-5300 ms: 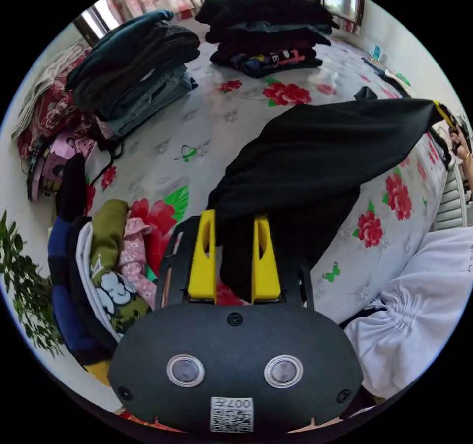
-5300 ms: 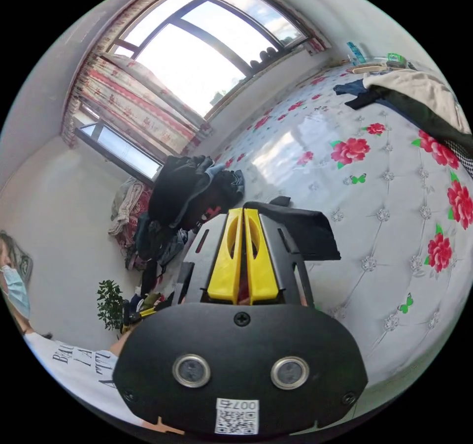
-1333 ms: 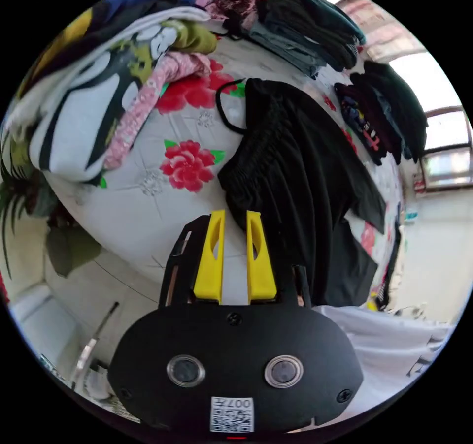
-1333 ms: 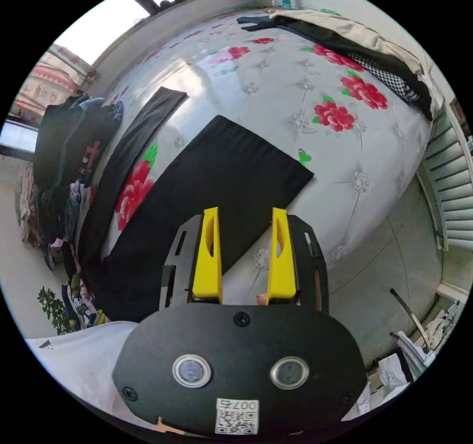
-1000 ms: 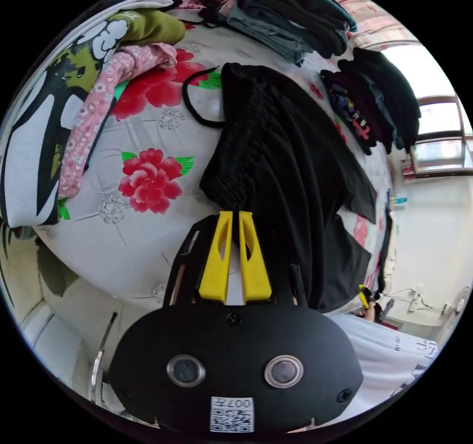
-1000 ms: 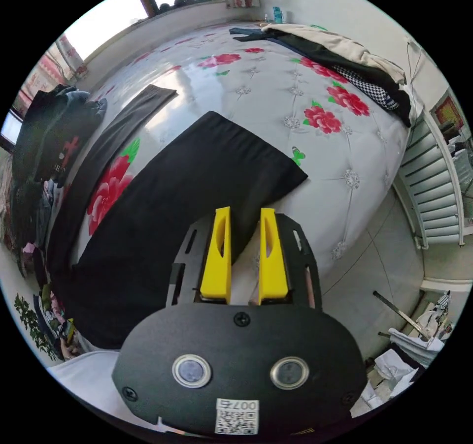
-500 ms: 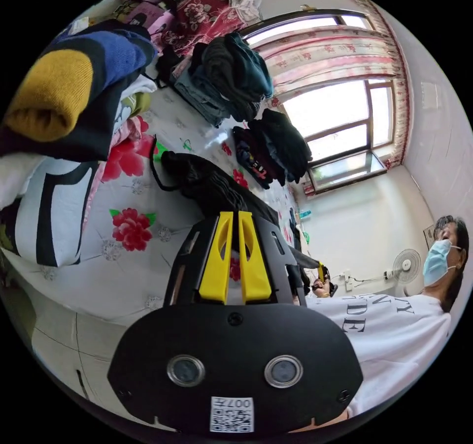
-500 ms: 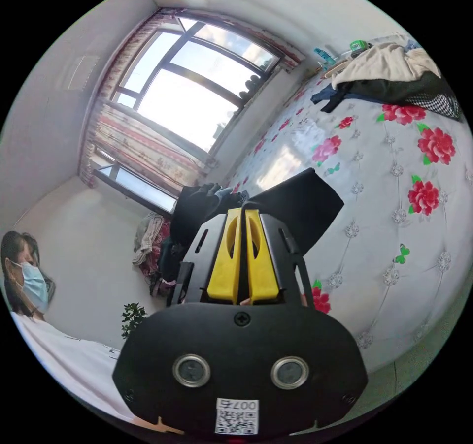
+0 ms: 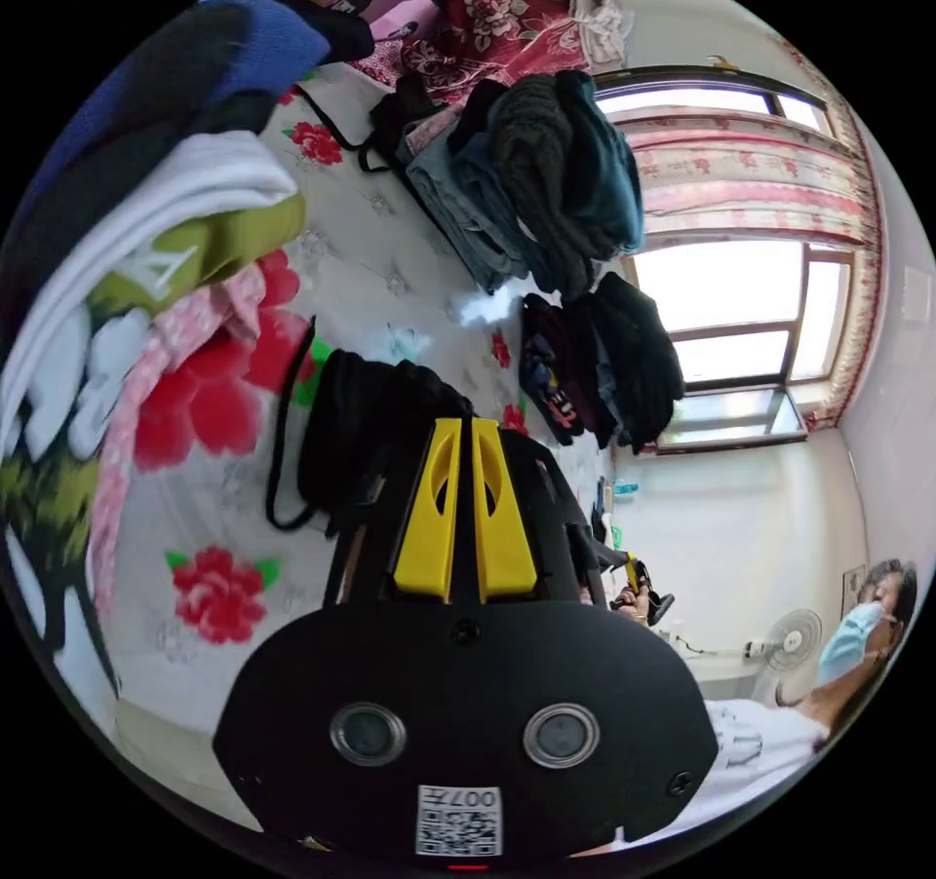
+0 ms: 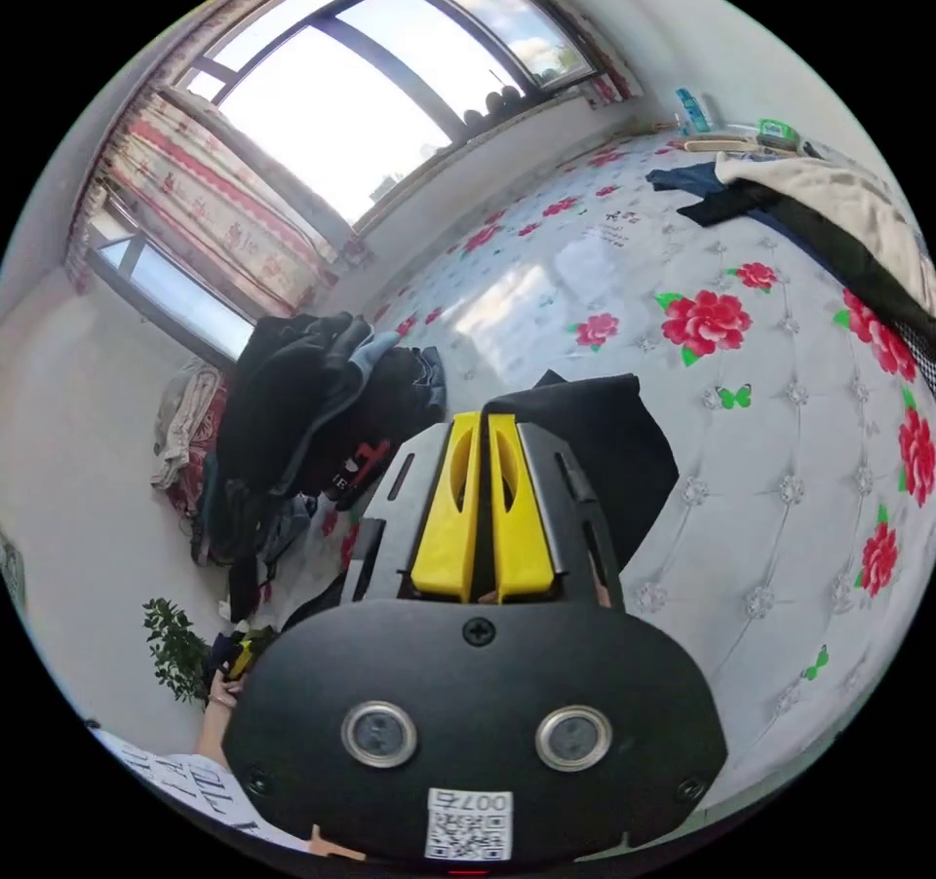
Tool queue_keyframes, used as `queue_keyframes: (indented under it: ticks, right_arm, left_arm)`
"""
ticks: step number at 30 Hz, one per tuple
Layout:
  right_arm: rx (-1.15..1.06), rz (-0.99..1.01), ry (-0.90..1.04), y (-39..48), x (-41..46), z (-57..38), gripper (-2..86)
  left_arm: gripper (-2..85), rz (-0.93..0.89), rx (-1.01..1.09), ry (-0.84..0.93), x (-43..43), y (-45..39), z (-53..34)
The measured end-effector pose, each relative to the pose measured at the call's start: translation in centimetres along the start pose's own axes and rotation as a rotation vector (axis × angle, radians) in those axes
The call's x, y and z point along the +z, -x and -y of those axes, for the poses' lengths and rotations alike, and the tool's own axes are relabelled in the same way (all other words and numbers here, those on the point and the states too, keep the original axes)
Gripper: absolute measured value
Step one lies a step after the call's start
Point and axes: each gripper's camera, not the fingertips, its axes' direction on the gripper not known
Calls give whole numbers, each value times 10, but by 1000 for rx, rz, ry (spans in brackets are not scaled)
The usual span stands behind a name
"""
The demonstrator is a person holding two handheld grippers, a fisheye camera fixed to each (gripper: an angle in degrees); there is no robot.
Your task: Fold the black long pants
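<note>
Left tongs (image 9: 464, 426) clenched, yellow jaws together on the waistband end of the black long pants (image 9: 366, 426), which bunches up just beyond the jaw tips with its drawstring (image 9: 280, 450) looping over the bed (image 9: 390, 236). Right tongs (image 10: 479, 421) also clenched, jaws pressed together on the leg end of the black long pants (image 10: 604, 431), cloth spreading out behind the tips above the flowered bed cover (image 10: 780, 411). In the left gripper view, a stack of folded clothes (image 9: 546, 177) and a second dark stack (image 9: 609, 363) sit on the bed further off, a mixed pile (image 9: 146, 265) near the edge, window (image 9: 731, 304) behind. A person in a white shirt (image 9: 770, 733) stands at the far side, the other tongs (image 9: 636, 577) small beside them.
</note>
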Motion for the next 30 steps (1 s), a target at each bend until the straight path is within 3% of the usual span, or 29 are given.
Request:
queue_keyframes:
  ticks: [5, 8, 13, 19, 26, 30]
  right_arm:
    - [-23, -134, 151, 15, 144, 50, 31]
    - [-26, -129, 182, 7, 175, 41, 43]
    - [-49, -152, 208, -24, 182, 11, 54]
    - [15, -218, 214, -63, 187, -1, 59]
    - [17, -257, 263, -79, 221, 12, 14]
    - [-13, -159, 195, -81, 200, 12, 3]
  left_arm:
    - [40, 124, -9, 1, 91, -2, 51]
    - [49, 204, 21, -12, 110, -10, 51]
    - [57, 261, 180, -79, 98, -38, 6]
    - [52, 500, 257, -140, 98, -58, -71]
    - [16, 772, 320, -47, 162, -50, -87]
    - [17, 835, 460, -12, 186, -51, -92]
